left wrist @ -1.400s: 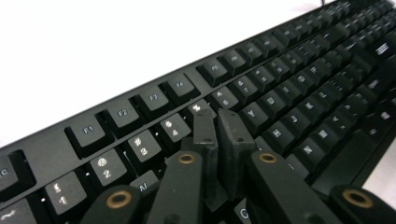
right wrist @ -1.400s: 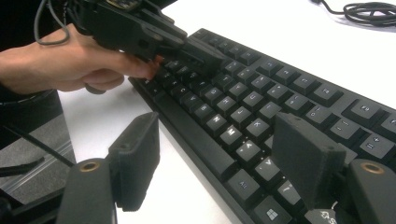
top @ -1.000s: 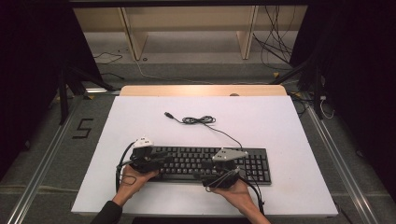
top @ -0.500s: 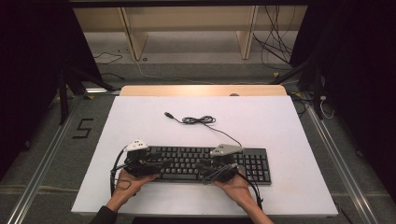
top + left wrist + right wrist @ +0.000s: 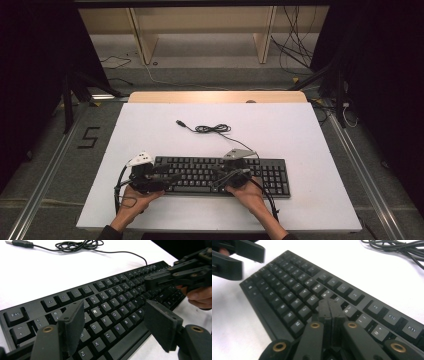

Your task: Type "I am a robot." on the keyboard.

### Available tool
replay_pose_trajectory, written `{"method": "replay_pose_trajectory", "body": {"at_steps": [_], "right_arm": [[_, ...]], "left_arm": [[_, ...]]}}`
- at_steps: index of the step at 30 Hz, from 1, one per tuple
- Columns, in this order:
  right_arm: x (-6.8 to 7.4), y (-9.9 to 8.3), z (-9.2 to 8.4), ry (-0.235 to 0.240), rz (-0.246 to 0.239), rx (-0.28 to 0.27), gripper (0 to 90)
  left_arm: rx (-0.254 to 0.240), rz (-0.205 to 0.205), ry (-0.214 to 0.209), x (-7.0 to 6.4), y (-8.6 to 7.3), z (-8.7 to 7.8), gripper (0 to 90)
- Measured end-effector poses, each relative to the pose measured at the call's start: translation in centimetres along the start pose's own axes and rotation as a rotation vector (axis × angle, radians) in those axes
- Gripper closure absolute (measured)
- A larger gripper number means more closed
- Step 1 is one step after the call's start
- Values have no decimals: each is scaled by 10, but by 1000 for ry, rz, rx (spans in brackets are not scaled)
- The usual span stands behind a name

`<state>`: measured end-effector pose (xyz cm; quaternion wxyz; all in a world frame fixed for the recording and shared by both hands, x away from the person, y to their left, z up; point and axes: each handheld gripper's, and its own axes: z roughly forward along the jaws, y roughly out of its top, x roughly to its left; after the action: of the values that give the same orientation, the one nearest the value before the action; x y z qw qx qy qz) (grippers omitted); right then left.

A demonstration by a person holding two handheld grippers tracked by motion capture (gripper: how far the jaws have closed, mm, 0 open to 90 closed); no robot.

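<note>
Your right tool (image 5: 331,305) has just closed, jaws pressed together with nothing between them, tip over the number row of the keyboard (image 5: 220,172) at lower centre of the tabletop (image 5: 300,135). Left tool (image 5: 115,323) just spread, empty, above the letter keys. Looks like key-pressing; next, poke straight down on one key. Can't tell if the tip touches; keyboard ends cut off in the gripper views.

High view above, looking forward-down; both claw views close, sharing the keyboard (image 5: 220,175).
</note>
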<state>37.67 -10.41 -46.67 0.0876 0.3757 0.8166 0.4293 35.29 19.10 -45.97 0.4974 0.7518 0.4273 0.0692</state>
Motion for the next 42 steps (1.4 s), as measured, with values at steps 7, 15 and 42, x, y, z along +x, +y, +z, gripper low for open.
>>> {"method": "replay_pose_trajectory", "body": {"at_steps": [7,15,42], "right_arm": [[-2,2,9,-22,5,16,900],[-1,3,18,-45,-4,43,900],[-3,5,10,-34,40,-5,783]], "left_arm": [[-6,-1,2,-1,-2,-3,305],[-2,7,3,-1,-5,-5,293],[-34,4,4,-3,-9,-12,289]]}}
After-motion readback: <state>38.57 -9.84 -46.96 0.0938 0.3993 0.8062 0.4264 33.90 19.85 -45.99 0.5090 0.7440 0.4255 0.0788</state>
